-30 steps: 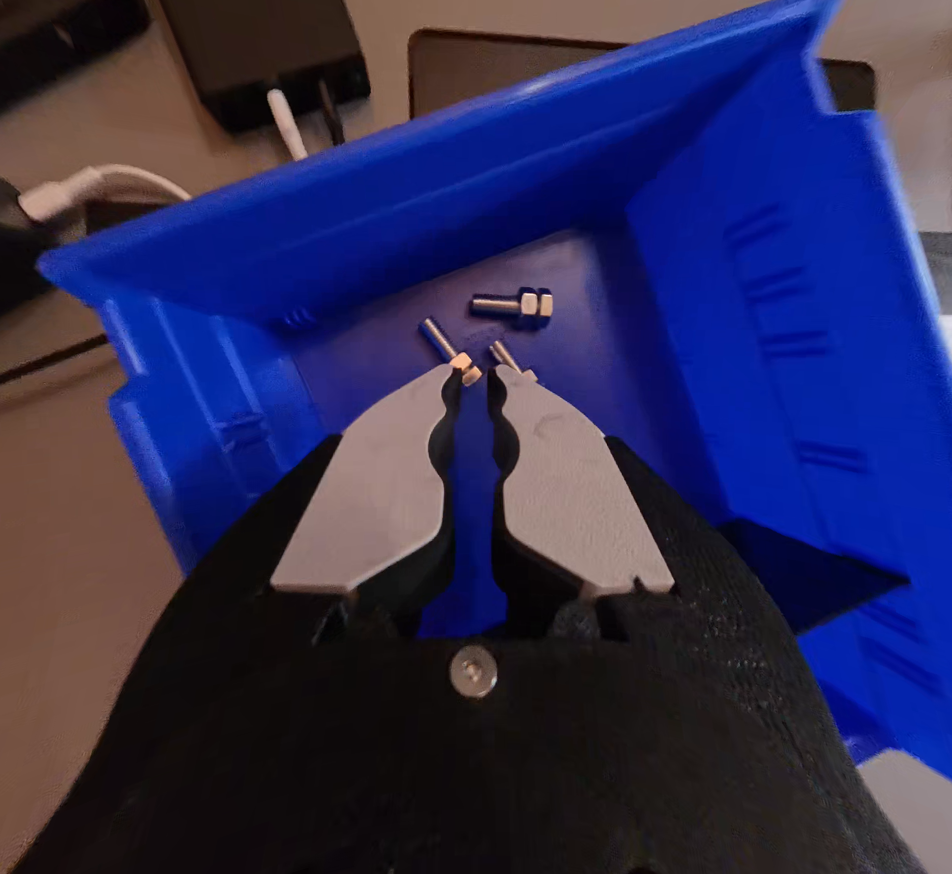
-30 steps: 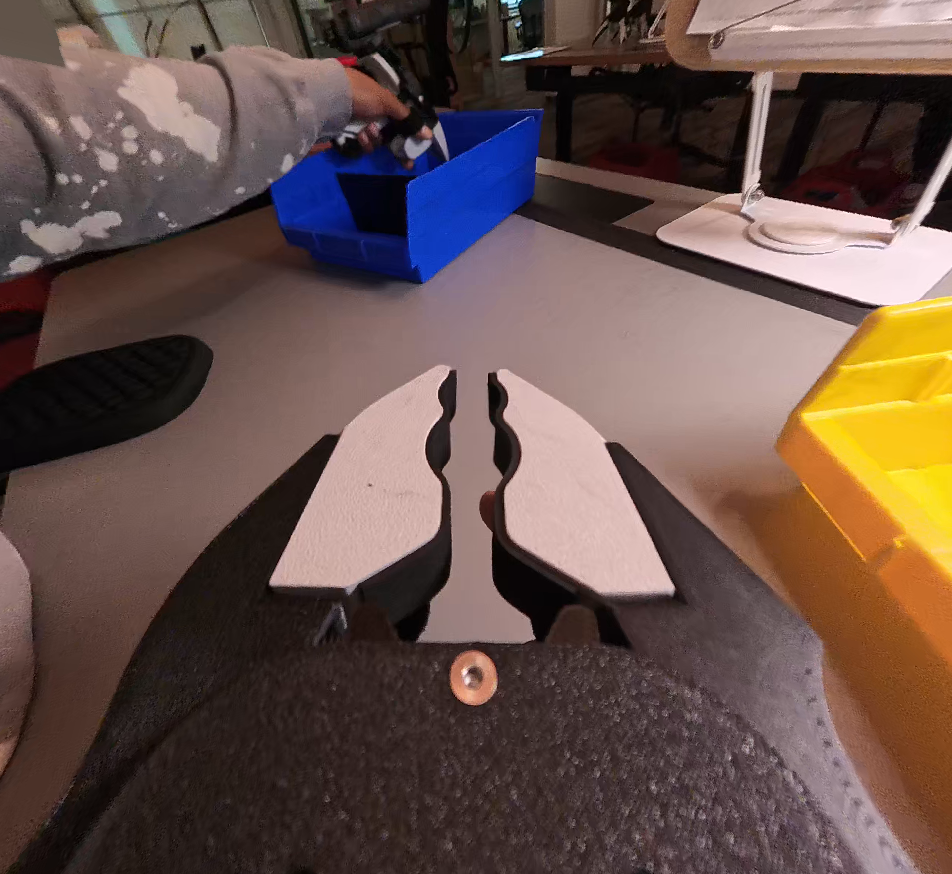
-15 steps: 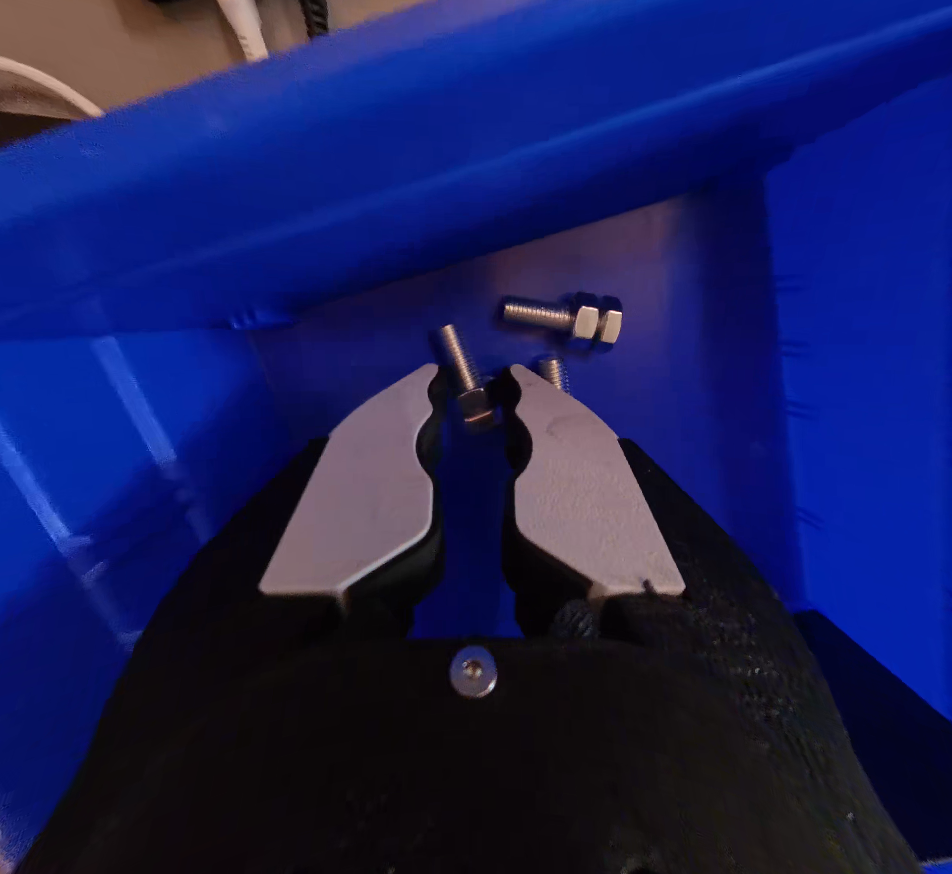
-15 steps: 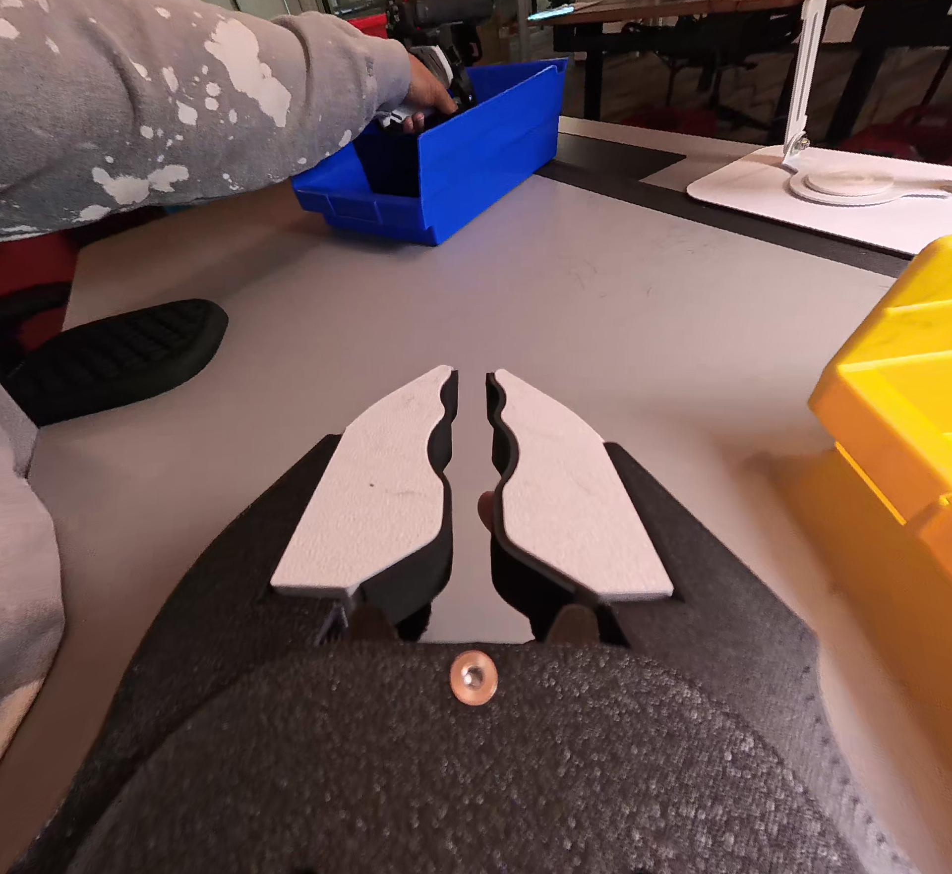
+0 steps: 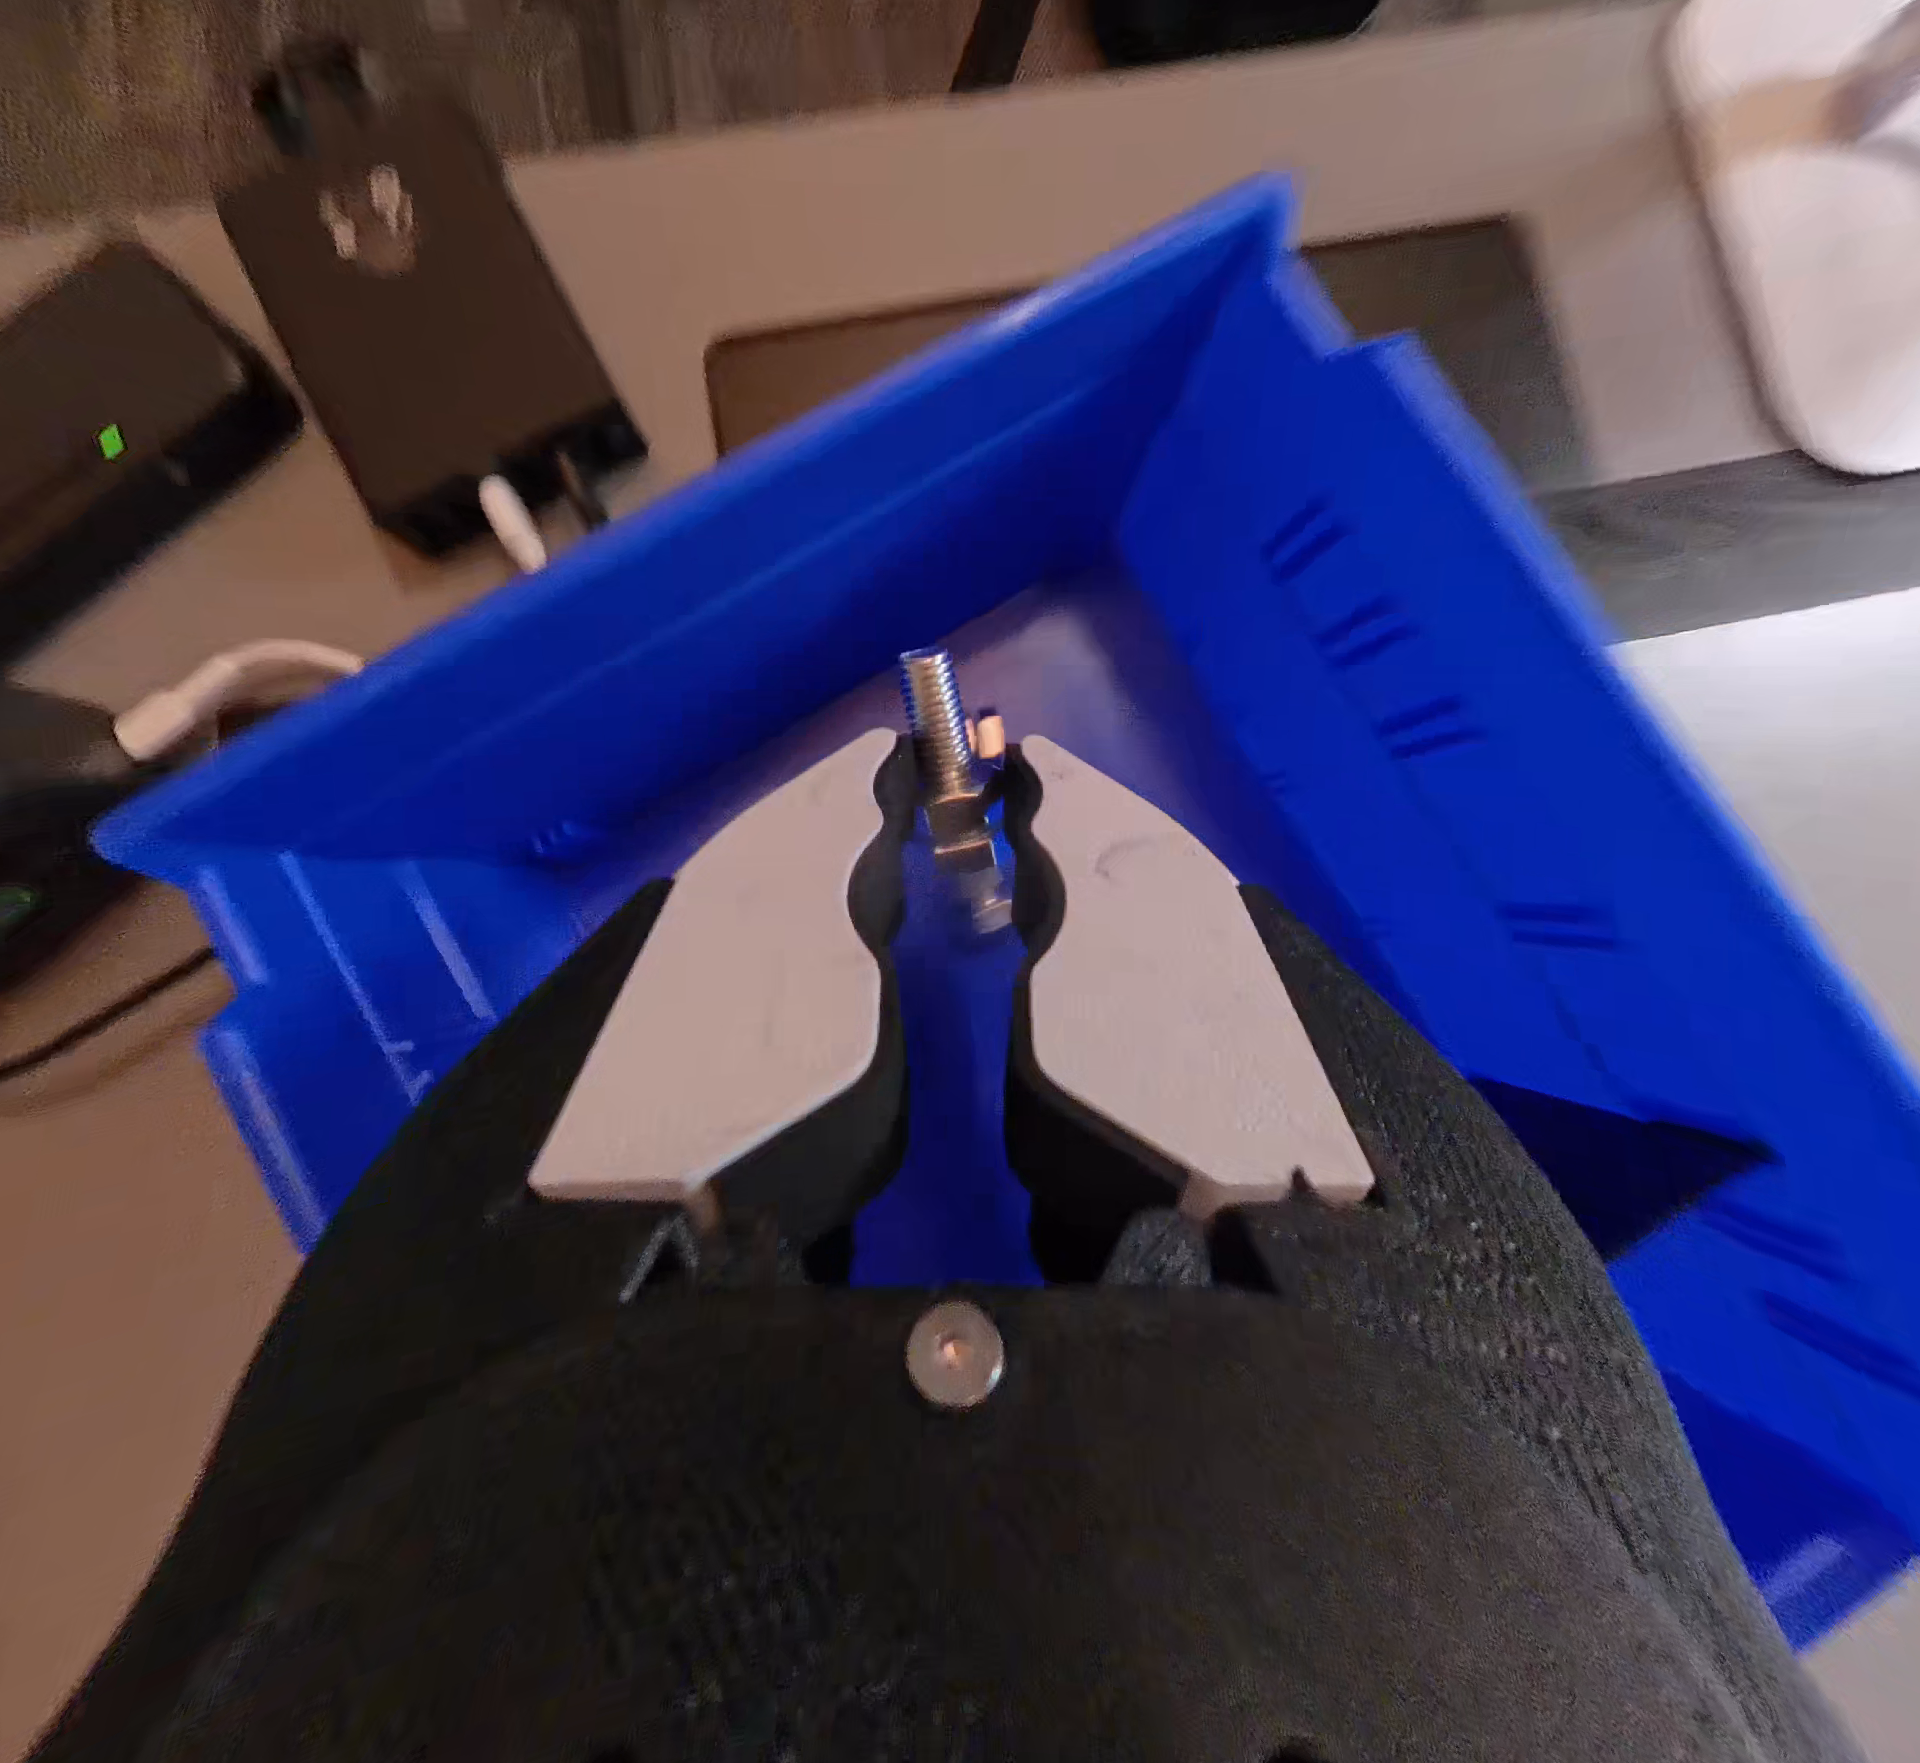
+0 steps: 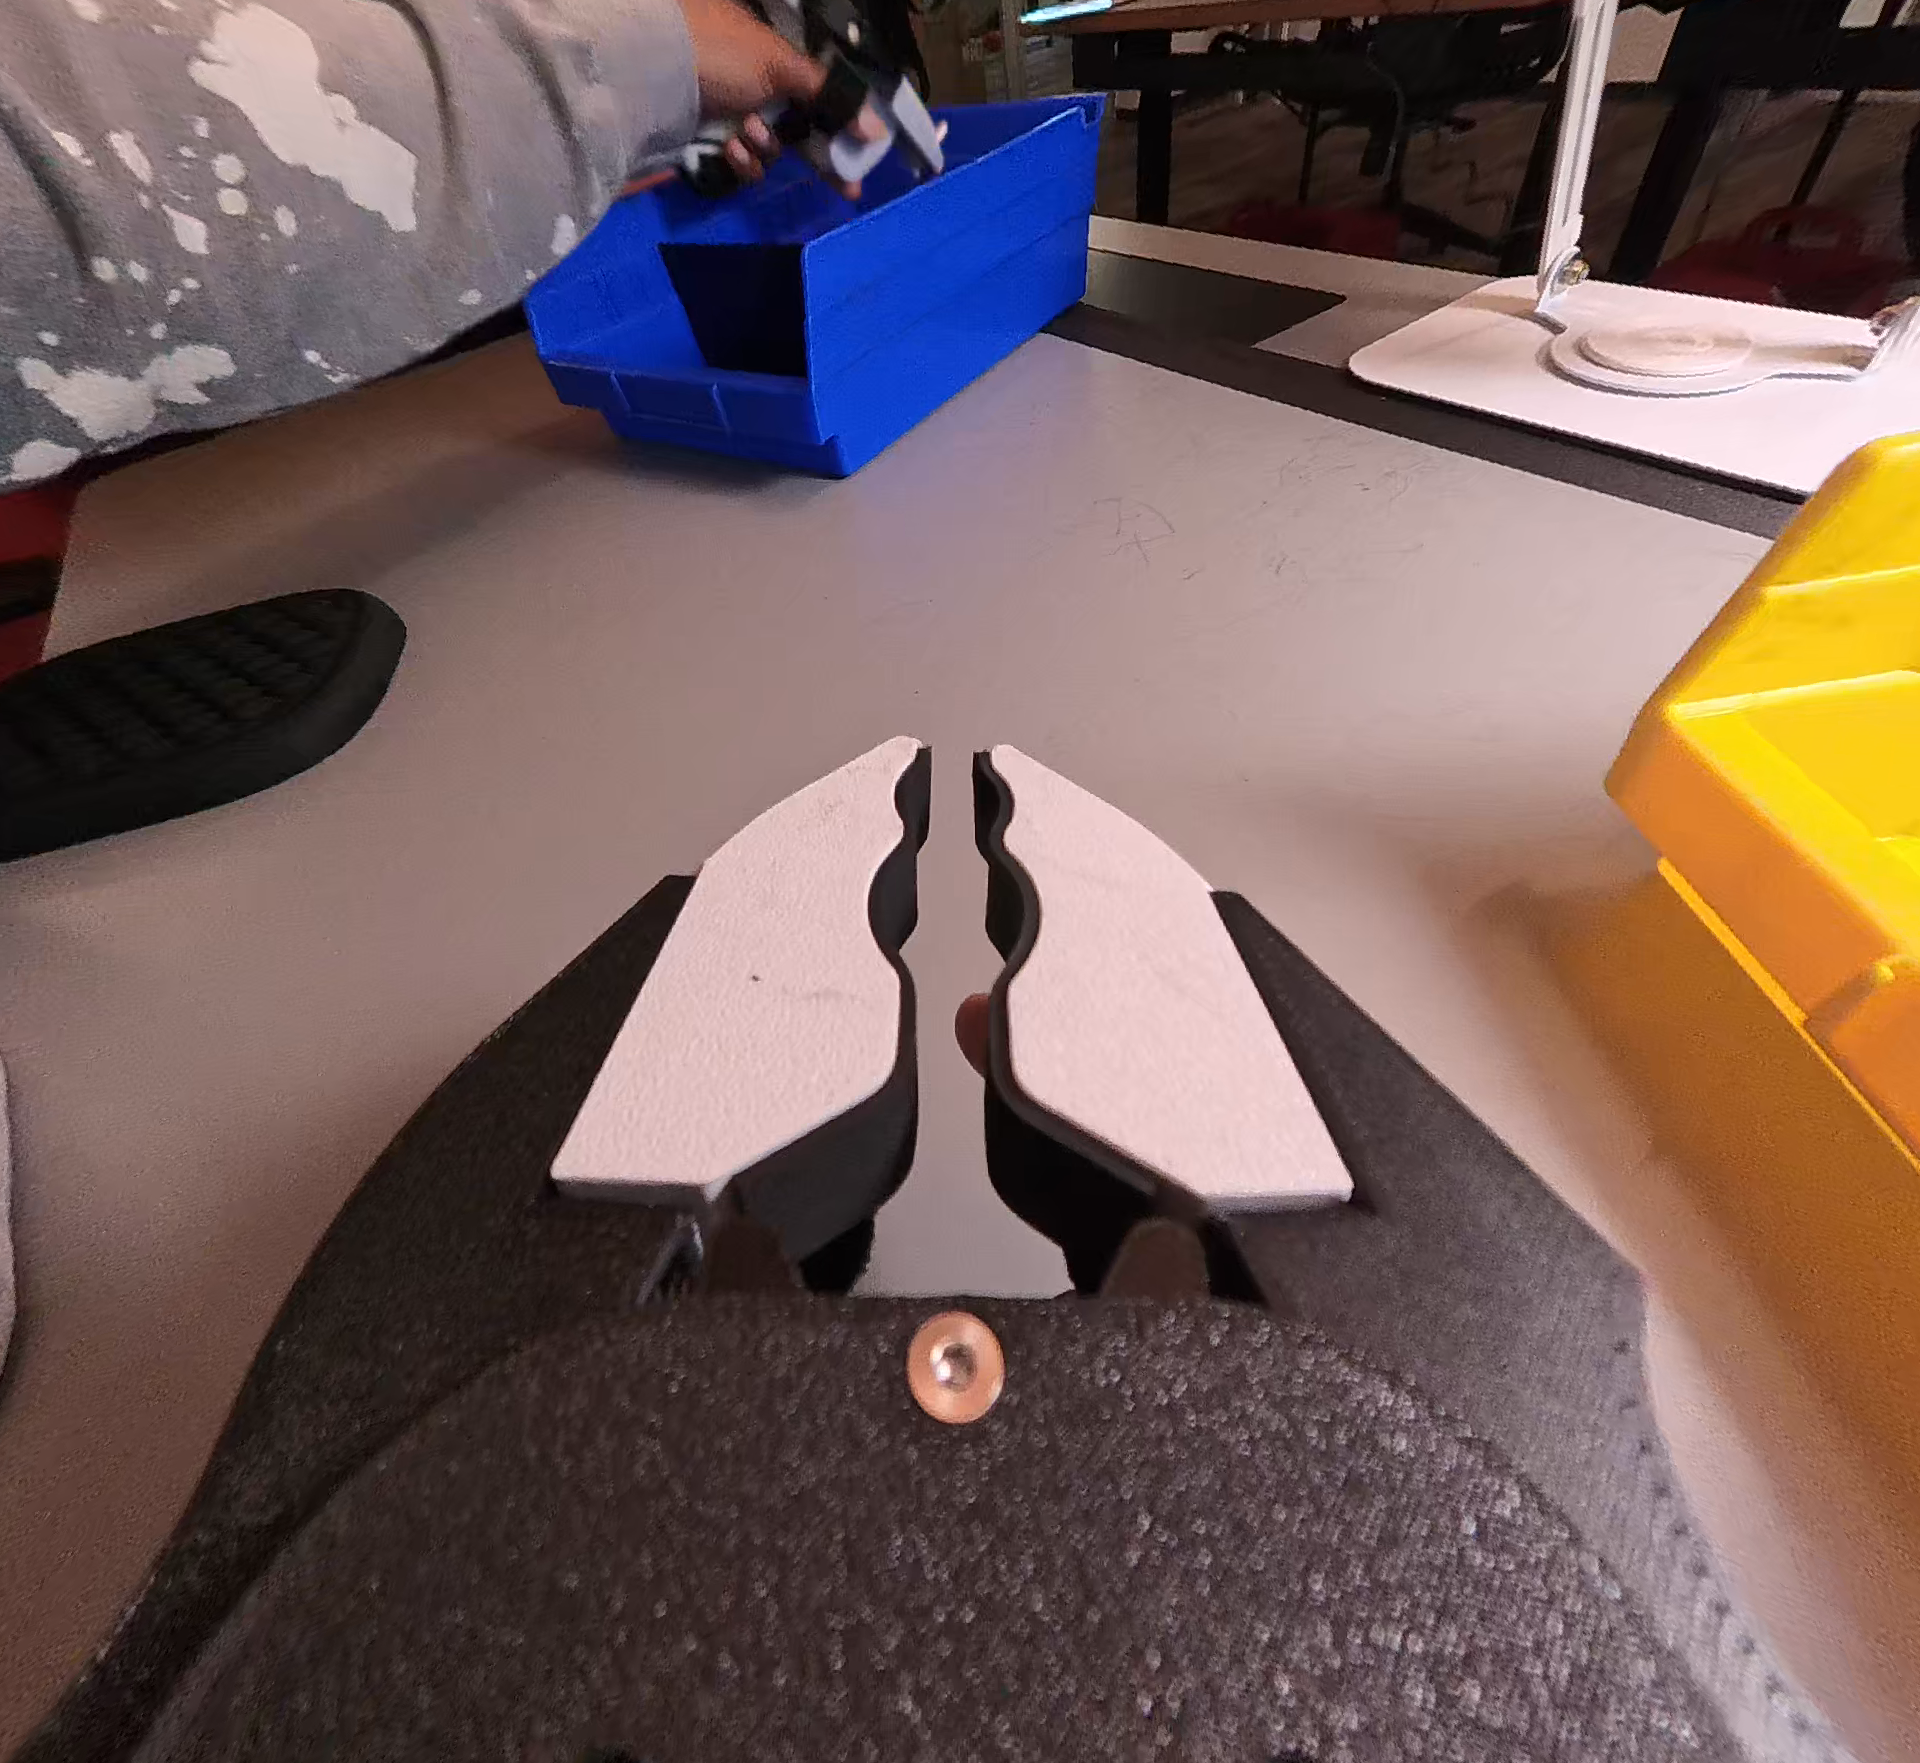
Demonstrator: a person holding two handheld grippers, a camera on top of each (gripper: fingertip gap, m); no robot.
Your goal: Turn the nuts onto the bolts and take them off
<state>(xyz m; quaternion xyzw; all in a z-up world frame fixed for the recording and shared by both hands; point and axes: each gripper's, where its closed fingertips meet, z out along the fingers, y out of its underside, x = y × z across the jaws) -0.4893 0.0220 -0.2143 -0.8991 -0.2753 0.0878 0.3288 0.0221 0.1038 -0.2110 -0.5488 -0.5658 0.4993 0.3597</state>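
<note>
Left wrist view: left gripper [image 5: 958,757] clamped on bolt [image 5: 943,757], thread pointing forward past fingertips, above blue bin [image 5: 1455,674], second bolt piece just right, blurred; right wrist view: right gripper [image 6: 951,757] nearly closed, narrow gap, holding nothing, over table [image 6: 1039,591], bin far ahead-left, yellow bin [image 6: 1787,778] right.
</note>
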